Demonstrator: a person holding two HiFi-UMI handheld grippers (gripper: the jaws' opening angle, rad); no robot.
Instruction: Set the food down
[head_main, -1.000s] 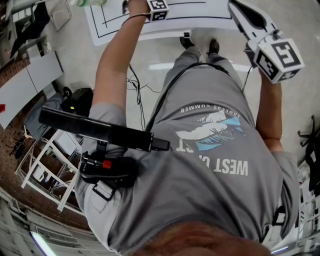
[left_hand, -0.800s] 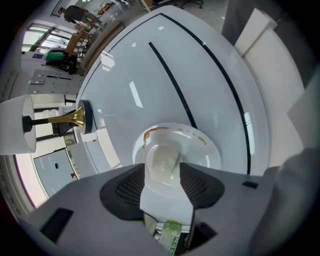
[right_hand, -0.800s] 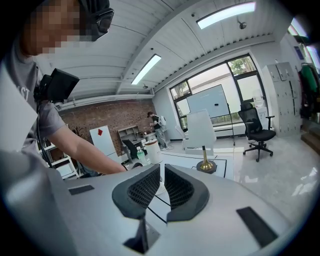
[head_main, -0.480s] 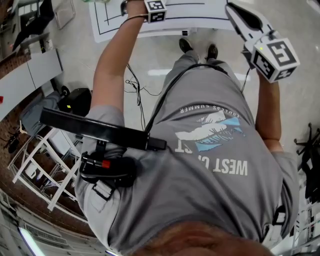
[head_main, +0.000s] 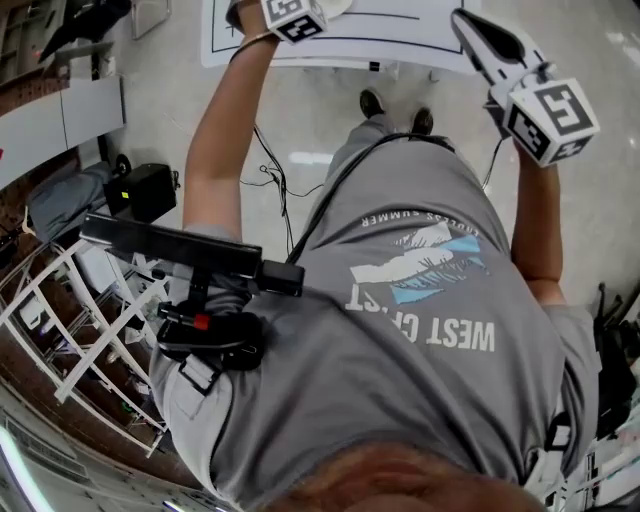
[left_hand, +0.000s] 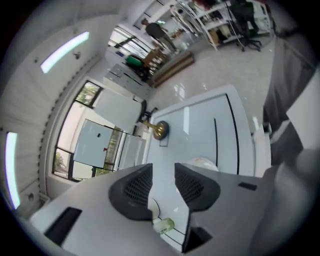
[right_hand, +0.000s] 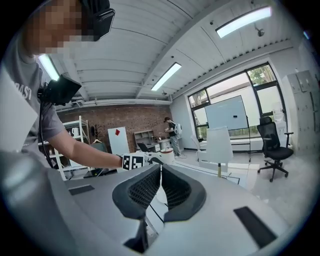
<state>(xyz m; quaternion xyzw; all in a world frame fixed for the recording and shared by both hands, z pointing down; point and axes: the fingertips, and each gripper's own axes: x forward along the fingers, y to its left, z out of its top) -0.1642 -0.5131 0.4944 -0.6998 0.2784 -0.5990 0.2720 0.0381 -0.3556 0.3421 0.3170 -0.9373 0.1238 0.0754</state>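
A small pale green piece of food (left_hand: 163, 226) lies on the white table (left_hand: 205, 125), seen low in the gap between my left gripper's jaws. My left gripper (left_hand: 163, 168) hangs over the table with its jaws apart and closing; neither pad touches the food. In the head view only its marker cube (head_main: 291, 15) shows at the top edge, at the end of the outstretched left arm. A white plate (left_hand: 202, 162) peeks out just beyond the right jaw. My right gripper (head_main: 466, 22) (right_hand: 160, 168) is held up off the table's near edge, shut and empty.
Black lines mark the white table (head_main: 400, 42). A brass lamp base (left_hand: 160, 130) stands farther along it, and a white lampshade (right_hand: 220, 145) shows in the right gripper view. White shelving (head_main: 70, 320) and a black box (head_main: 140, 190) stand on the floor to the left.
The left arm has reached farther over the table, its cube now at the top edge. The green thing seen at the top left has gone out of the head view. The right gripper has barely moved.
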